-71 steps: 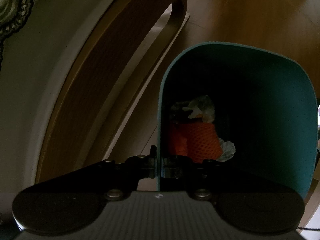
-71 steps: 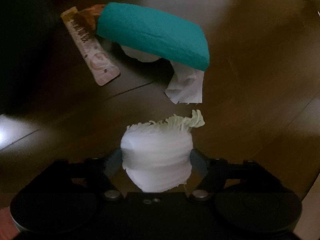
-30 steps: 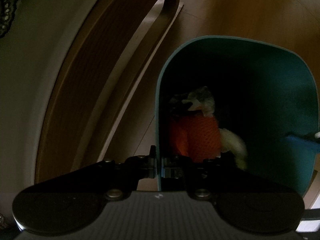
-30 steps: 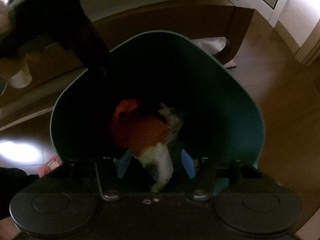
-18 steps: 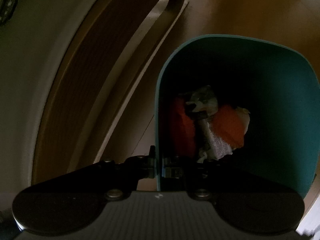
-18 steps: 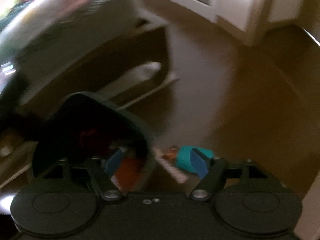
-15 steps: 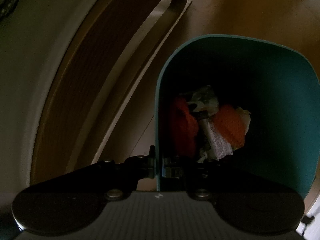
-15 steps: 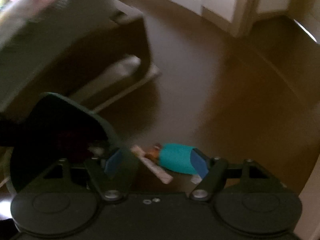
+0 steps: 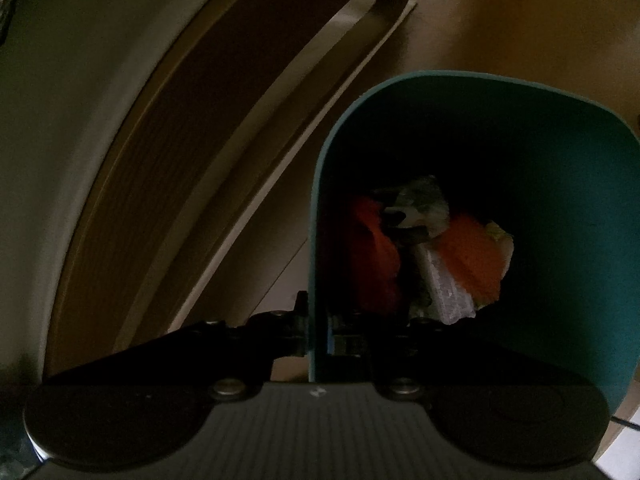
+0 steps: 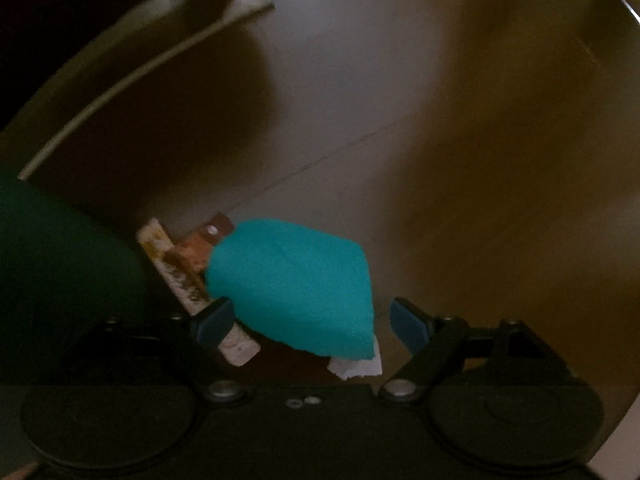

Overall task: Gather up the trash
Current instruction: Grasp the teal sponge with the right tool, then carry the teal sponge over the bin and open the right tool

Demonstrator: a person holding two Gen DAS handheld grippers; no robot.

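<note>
Below one spread right hand-held gripper (image 10: 310, 322), jaws just widened, lies one teal sponge (image 10: 292, 292).

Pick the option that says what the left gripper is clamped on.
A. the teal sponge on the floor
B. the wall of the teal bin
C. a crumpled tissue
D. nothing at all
B: the left gripper has its jaws shut on the wall of the teal bin, at its rim, with orange netting and wrappers inside.
</note>
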